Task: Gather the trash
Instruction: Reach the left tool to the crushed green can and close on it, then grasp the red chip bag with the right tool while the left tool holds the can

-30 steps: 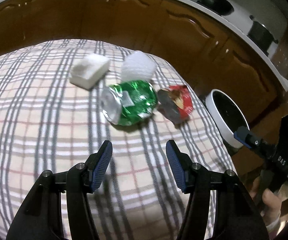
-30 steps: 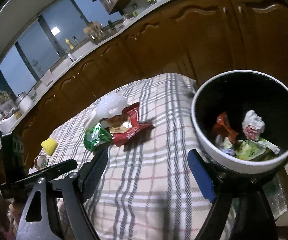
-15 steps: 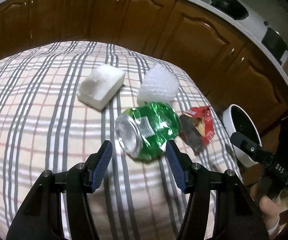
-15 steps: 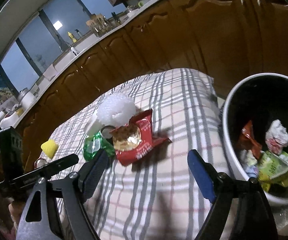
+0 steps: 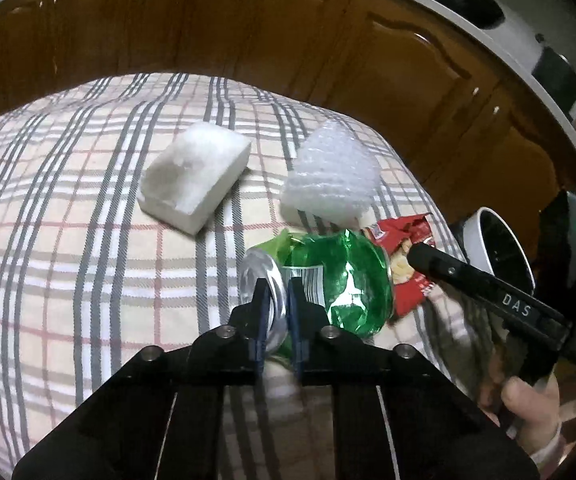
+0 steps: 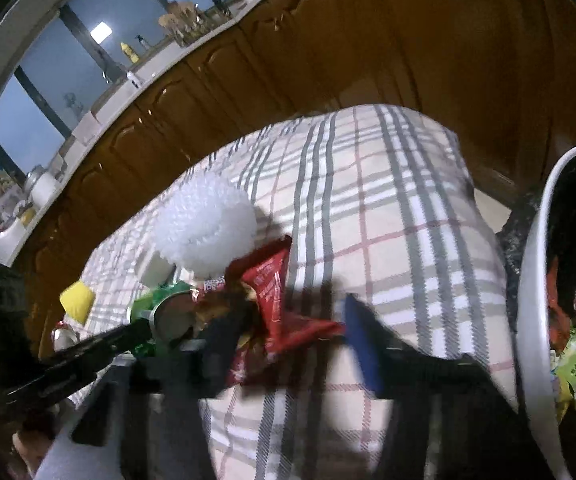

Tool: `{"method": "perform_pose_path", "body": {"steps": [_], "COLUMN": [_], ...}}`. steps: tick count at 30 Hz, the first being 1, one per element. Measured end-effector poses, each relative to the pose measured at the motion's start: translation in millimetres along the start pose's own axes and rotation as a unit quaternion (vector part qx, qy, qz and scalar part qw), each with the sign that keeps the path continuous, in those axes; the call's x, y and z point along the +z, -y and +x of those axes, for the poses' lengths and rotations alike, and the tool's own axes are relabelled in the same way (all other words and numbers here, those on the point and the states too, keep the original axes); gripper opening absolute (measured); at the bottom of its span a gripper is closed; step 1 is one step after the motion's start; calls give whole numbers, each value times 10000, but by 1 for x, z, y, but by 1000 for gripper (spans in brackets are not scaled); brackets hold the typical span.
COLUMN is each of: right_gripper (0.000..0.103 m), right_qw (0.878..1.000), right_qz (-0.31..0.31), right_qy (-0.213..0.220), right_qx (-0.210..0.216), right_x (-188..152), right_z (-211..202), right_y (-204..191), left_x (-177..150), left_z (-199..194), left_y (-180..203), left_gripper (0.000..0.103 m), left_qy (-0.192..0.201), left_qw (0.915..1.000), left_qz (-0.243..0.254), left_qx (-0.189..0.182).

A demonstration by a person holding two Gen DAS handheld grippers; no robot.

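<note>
A crushed green can (image 5: 340, 280) lies on the plaid tablecloth (image 5: 67, 240). My left gripper (image 5: 275, 300) is shut on the can's silver rim. A red snack wrapper (image 5: 404, 264) lies just right of the can. In the right wrist view my right gripper (image 6: 292, 320) is open, its fingers on either side of the red wrapper (image 6: 275, 300). One of its fingers also shows in the left wrist view (image 5: 476, 280), beside the wrapper. A white bin (image 6: 536, 320) with trash inside stands at the table's right edge.
A white foam block (image 5: 195, 176) and a white bubble-wrap ball (image 5: 332, 176) lie behind the can. A yellow item (image 6: 77, 300) lies farther left. Brown cabinets (image 5: 288, 40) run close behind the table.
My left gripper moved forward and closed on the can's rim. My right gripper moved left from the bin to straddle the red wrapper.
</note>
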State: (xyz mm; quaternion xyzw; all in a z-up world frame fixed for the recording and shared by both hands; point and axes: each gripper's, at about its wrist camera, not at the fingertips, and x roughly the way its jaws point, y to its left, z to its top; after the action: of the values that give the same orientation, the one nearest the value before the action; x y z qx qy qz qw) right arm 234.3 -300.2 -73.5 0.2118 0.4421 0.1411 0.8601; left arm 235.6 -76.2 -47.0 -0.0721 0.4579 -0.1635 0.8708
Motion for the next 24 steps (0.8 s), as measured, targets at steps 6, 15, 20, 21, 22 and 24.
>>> {"method": "perform_pose_path", "body": {"steps": [6,15,20,21,22,24], "right_gripper": [36,35,35,35,37,42], "right_qw": [9996,9988,9983,9983,9986,9992], "right_qz": [-142,-78,-44,-53,-46,-49], "right_qy": [235,489,565,550,495,364], "right_qx": [19,-38,-141,-165,-155,-170], "right_x": [-12,-38,-53,-55,-57,-59], "right_z": [-27,-77,-95,-97,-96,-90], "right_y": [-3,9,16,18,19,20], "left_x": [-14,-31,-35,-36,-37,-39], "left_z": [-22,-44,-50,-51,-50,-50], "left_y": [6,28,37,38,39,39], "left_gripper": [8,8,8,8,8,8], "left_qy": [111,161,182,182,175,142], "left_qw": [9998,9988,9983,9982,9982,9983], "left_qz": [102,304,387,405,413,413], "left_qx": [-106,-334,-391,-391,-390,-389]}}
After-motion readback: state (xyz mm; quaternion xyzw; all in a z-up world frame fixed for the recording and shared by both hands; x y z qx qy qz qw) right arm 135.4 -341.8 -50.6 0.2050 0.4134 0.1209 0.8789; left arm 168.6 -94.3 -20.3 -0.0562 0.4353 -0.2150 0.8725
